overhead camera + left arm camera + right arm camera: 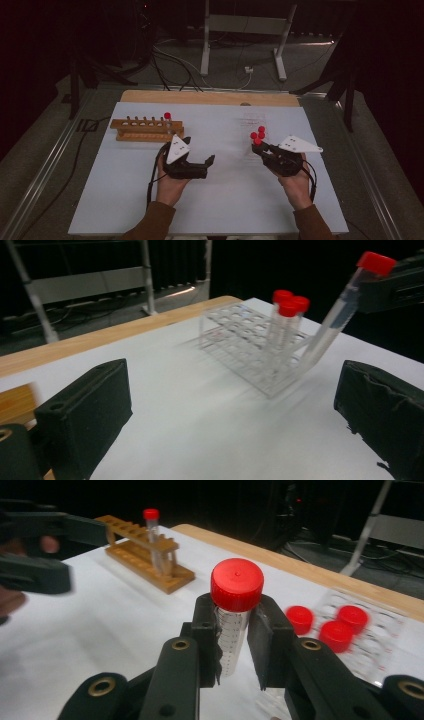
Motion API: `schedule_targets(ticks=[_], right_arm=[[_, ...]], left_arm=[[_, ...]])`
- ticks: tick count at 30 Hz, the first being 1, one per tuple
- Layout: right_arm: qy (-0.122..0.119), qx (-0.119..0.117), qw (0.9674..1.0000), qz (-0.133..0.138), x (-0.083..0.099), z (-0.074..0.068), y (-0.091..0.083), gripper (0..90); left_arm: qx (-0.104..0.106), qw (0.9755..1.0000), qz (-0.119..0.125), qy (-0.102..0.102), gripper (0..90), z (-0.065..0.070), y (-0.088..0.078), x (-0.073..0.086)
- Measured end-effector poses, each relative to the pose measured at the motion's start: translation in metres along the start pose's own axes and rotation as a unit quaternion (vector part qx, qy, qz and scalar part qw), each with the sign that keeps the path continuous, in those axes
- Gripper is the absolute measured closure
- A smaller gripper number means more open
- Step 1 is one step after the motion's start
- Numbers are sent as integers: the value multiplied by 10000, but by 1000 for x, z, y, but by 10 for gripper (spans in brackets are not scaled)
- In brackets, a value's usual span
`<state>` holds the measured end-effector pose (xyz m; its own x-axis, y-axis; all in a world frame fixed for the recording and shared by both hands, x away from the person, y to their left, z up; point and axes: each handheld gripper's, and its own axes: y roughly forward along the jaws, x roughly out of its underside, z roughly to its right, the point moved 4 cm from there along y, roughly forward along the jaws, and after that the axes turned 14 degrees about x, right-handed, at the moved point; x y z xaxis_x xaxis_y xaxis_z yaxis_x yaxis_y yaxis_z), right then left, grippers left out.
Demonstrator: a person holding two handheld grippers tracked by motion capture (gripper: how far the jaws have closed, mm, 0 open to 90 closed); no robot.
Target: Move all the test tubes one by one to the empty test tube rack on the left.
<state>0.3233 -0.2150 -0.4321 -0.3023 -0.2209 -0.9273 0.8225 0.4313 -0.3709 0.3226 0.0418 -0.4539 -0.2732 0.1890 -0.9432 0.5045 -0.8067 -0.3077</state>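
Grip, right: right hand-held gripper [235, 630] pinches a red-capped tube [234, 615] just below its cap, pads pressed on both sides.
Tube position: tilted in the left gripper view, its foot at the near edge of the clear rack [250, 347], cap toward the right hand-held gripper.
Grip, left: left hand-held gripper [197, 162] spread wide, nothing between its pads.
Clear rack: three more red-capped tubes [260, 133] stand in it, on the white worktop [225, 200].
Wooden rack [146, 128]: far left, one red-capped tube upright at its right end.
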Motion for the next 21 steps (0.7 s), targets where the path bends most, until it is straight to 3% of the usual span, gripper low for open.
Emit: schedule_targets(ticks=[7,11,16,21], right_arm=[[-99,-242,9997,-12,-2,-19,4,745],[-112,-360,9993,-13,-5,-28,6,745],[-127,-477,9988,-21,-6,-35,8,745],[-122,-538,9985,-54,-6,-38,10,745]], left_arm=[[289,9991,-184,234,84,21,28,-4],[299,9984,-317,351,187,28,40,-5],[330,9969,-448,548,452,33,48,-3],[470,9948,-521,739,599,38,50,-2]])
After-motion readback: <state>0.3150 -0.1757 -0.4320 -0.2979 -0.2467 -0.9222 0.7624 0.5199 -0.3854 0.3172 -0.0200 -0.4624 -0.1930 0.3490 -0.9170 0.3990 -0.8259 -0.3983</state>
